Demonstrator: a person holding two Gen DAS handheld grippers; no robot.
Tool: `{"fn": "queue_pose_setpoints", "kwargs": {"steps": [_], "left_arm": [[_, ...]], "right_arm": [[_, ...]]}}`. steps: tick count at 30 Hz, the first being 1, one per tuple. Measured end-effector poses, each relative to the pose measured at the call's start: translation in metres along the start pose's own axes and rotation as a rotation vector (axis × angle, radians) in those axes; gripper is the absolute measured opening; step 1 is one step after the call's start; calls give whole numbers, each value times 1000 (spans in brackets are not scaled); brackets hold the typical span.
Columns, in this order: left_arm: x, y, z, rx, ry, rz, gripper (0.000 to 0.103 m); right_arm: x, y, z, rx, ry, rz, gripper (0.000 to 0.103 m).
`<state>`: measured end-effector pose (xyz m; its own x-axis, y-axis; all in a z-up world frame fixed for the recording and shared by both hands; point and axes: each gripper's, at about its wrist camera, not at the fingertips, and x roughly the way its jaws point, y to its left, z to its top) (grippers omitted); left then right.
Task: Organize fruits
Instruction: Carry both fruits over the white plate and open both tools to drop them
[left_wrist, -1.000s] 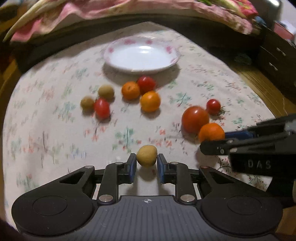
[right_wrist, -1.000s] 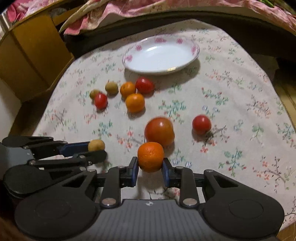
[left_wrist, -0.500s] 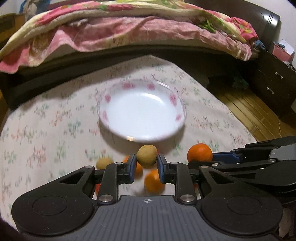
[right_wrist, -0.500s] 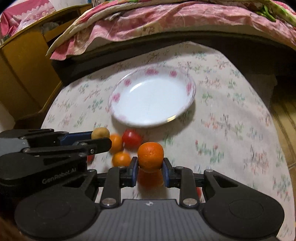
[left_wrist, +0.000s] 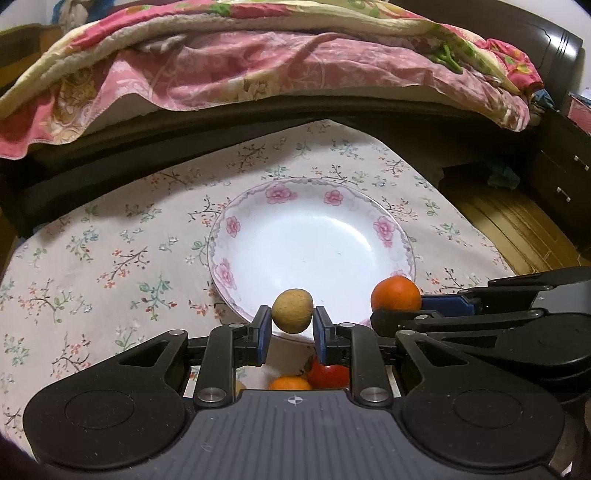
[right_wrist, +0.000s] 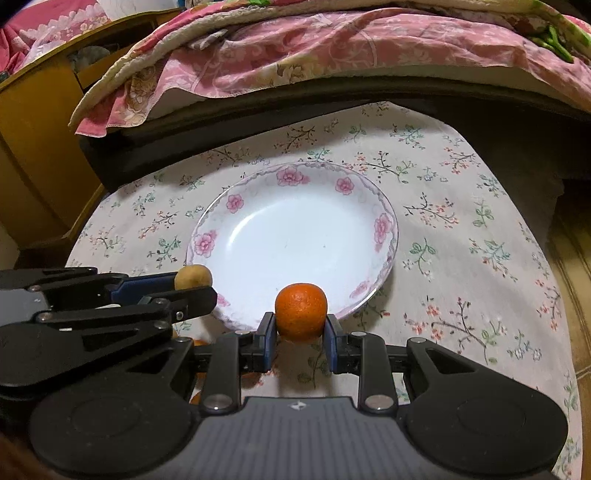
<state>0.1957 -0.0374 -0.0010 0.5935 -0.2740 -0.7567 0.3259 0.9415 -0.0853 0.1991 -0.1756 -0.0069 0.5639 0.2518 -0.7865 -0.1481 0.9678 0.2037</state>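
A: While both grippers sit low centre, left gripper (left_wrist: 291, 325) clamps the tan fruit (left_wrist: 292, 310), right gripper (right_wrist: 301, 332) clamps the orange (right_wrist: 301, 311). Both at the plate (left_wrist: 221, 236)'s near rim.

B: Rest of the fruit?

A: Mostly hidden under the left gripper: a tomato (left_wrist: 328, 374) and a second orange (left_wrist: 290, 384) are cut off at bottom centre.
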Motion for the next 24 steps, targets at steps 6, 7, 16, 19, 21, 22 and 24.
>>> {"fn": "queue_pose_setpoints", "kwargs": {"steps": [6,7,16,19,21,22,24], "left_arm": [[8,7,3,-14,7,-1,30],[10,7,4,-14,9,1,30],[9,8,1,-4,4,21,44],[3,7,2,-4,-9,15,48],[-2,6,2,-2,-17,16,52],[-4,6,2,-1,-21,17,53],[-9,6,2,1,-27,15,53]], "right_arm": [[10,0,10,-11,-10,-10,30],[12,1,11,-11,-8,-7,30],[15,3,13,-35,-22,-25,31],[9,1,15,-28,-42,-22,32],[5,0,16,-22,-57,-20,33],[3,-1,16,-19,-67,-25,33],[-1,-3,17,-14,-78,-30,33]]}}
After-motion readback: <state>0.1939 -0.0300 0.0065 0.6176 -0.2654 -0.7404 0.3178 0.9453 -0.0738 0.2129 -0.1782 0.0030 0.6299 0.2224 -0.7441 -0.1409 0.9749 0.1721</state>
